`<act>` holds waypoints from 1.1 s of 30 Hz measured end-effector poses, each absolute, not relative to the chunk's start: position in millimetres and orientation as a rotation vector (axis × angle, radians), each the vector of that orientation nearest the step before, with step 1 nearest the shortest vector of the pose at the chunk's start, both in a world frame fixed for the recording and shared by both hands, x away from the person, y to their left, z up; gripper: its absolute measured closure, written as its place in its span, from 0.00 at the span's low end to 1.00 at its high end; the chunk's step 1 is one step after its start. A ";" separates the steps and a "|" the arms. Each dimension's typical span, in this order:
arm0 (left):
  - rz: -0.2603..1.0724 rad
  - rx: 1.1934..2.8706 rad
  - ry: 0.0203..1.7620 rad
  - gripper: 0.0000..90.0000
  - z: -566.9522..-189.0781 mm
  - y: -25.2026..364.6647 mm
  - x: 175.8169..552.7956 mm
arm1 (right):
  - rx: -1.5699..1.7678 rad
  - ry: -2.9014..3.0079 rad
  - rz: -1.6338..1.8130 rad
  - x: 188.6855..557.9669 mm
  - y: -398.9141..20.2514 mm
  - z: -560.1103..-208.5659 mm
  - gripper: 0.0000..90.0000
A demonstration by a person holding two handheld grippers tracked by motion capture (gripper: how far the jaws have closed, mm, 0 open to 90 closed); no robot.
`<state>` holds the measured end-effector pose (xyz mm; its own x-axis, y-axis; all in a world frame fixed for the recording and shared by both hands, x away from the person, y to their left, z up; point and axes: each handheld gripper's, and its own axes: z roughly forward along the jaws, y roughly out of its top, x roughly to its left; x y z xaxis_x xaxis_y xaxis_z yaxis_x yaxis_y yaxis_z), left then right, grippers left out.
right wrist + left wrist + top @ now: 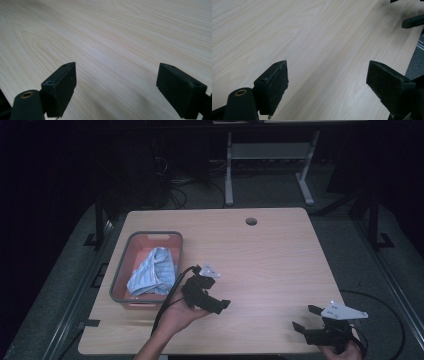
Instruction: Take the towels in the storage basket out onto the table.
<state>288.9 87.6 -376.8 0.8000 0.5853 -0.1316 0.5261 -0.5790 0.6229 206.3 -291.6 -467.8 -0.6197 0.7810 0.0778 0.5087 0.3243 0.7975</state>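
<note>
nearest the person, the right gripper [309,317] hangs low over the table's [280,255] near right corner, well apart from the grey bin [120,270], its jaws spread wide with nothing between them; in the right gripper view there is bare wood grain ahead of both jaws. a little farther in, the left gripper [216,303] sits in an upturned hand just beside the bin's near right corner, jaws likewise spread and empty, pointing away from the bin toward the open tabletop; in the left gripper view the other tool's black jaw tips show at the top right. farther back, the striped blue and white cloth [152,272] lies crumpled inside the bin, toward its near right side, touching the floor and apart from both grippers. judging from this, the cloth looks already put away in the bin and let go, so the work seems finished or nearly so; at most, drawing the hands back is left.
</note>
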 end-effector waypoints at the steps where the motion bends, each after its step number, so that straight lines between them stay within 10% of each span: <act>1: 0.115 2.315 0.817 0.19 -376.8 87.6 288.9 | 1.154 2.274 1.191 206.3 -291.6 -467.8 0.18; 33: 0.228 2.328 0.996 0.20 -323.5 133.4 339.4 | 1.167 2.266 1.204 204.3 -295.8 -466.8 0.17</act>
<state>339.4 133.4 -323.5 0.7051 0.7055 -0.0709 0.6045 -0.5458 0.5802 204.3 -295.8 -466.8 -0.6145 0.7838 0.0897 0.5128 0.3105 0.8004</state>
